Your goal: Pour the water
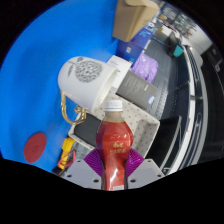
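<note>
A bottle of red drink (114, 140) with a white cap and a red label stands upright between my fingers, and my gripper (114, 162) is shut on it. The purple pads (96, 160) press against its lower body on both sides. Just beyond the bottle's cap sits a white cup (90, 80) with a patterned side and a gold handle, on a blue table (35, 70). The bottle's base is hidden behind my gripper.
A red round thing (36, 147) lies on the blue table to the left of my fingers. A purple object (146, 67) and a cardboard box (133, 16) stand farther off. Dark shelving with rails (185, 90) runs along the right.
</note>
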